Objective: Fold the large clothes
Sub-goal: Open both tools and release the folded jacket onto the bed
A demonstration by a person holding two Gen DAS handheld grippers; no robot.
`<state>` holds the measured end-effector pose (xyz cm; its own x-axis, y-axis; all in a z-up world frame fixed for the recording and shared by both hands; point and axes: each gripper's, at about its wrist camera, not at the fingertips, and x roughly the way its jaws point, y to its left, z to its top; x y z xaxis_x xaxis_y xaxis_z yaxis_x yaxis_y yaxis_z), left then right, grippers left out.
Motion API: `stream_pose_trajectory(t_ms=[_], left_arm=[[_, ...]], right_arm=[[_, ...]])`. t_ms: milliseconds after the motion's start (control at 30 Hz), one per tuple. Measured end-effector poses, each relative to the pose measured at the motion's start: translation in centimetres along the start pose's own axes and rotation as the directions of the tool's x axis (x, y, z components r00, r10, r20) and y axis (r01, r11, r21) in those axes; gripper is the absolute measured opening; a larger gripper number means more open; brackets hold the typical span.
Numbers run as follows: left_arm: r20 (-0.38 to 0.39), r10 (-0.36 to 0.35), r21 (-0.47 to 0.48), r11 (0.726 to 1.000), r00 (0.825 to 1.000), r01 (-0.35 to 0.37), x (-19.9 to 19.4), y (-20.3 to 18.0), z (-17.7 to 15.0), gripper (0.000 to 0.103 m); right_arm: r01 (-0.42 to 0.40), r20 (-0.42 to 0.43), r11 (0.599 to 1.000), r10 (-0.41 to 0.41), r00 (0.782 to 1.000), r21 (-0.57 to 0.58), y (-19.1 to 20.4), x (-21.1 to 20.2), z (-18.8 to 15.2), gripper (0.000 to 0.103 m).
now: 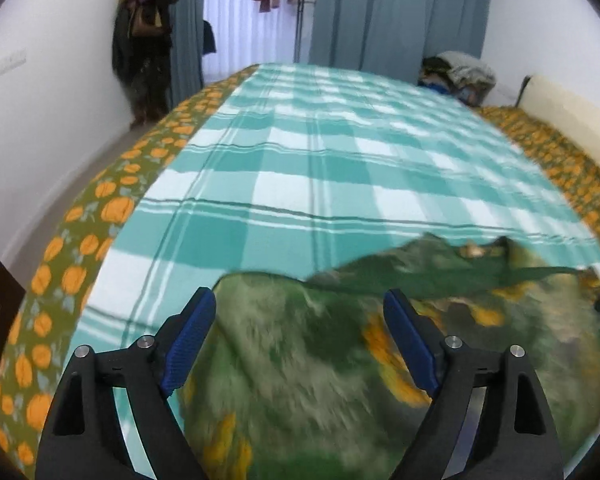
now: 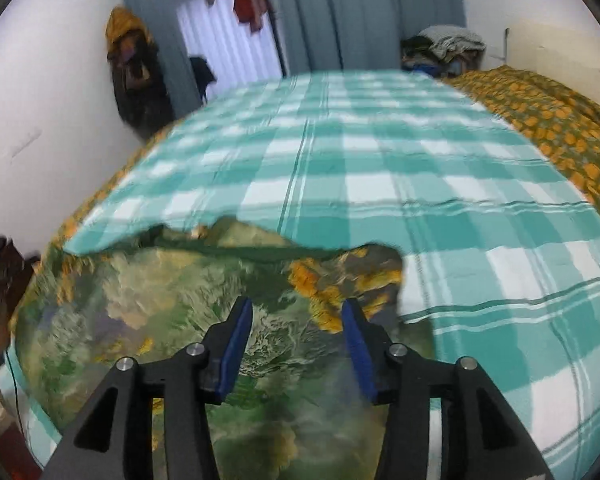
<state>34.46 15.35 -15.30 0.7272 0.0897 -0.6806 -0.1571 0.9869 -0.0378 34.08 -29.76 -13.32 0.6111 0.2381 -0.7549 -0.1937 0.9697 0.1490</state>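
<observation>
A green garment (image 1: 324, 360) with yellow-orange flowers lies on a bed, on top of a teal and white checked sheet (image 1: 300, 152). It sits at the near edge of the bed, directly below both claws, blurred in both wrist views. The left claw (image 1: 300, 304) hangs over the garment's left part with its blue pads spread wide apart, nothing between them. The right claw (image 2: 298, 312) hangs over the right part, pads partly apart, gripping nothing. An orange-patterned bedcover (image 2: 560, 128) shows along the bed's sides. Grey-blue curtains (image 1: 380, 8) and a pile of clothes (image 2: 444, 48) stand beyond the far end.
</observation>
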Motion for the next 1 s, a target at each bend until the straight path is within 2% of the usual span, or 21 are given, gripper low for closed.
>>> stream_pose_trajectory(t_ms=[67,133,167,233,433,833,1000], left_arm=[[-0.079,0.032,-0.013,0.999,0.996,-0.033,3.2,0.7,-0.5,0.089],[-0.168,-0.014,-0.075,0.997,0.986,0.001,5.8,2.1,-2.1,0.095],[-0.170,-0.055,-0.129,0.991,0.984,0.033,6.5,3.0,-3.2,0.096],[-0.127,-0.084,-0.166,0.984,0.988,0.062,6.2,3.6,-3.8,0.096],[-0.100,-0.132,-0.208,0.972,0.986,0.109,5.9,4.5,-4.2,0.097],[-0.094,-0.137,-0.218,0.969,0.986,0.114,6.0,4.3,-4.4,0.098],[-0.115,-0.109,-0.201,0.976,0.987,0.085,6.2,4.0,-4.1,0.100]], right_arm=[[-0.012,-0.060,0.998,0.015,0.998,0.060,-1.3,3.2,-1.2,0.047],[-0.047,-0.030,0.995,0.050,0.998,0.089,-2.3,4.6,-2.4,0.047],[-0.068,-0.003,0.992,0.069,0.998,0.110,-2.7,4.8,-2.8,0.047],[-0.083,0.021,0.990,0.081,0.997,0.117,-2.9,5.0,-3.2,0.047],[-0.116,0.044,0.984,0.111,0.993,0.131,-3.5,5.5,-3.4,0.047],[-0.151,0.061,0.978,0.144,0.988,0.146,-4.1,5.6,-3.6,0.047],[-0.153,0.065,0.977,0.145,0.987,0.147,-4.1,5.7,-3.7,0.047]])
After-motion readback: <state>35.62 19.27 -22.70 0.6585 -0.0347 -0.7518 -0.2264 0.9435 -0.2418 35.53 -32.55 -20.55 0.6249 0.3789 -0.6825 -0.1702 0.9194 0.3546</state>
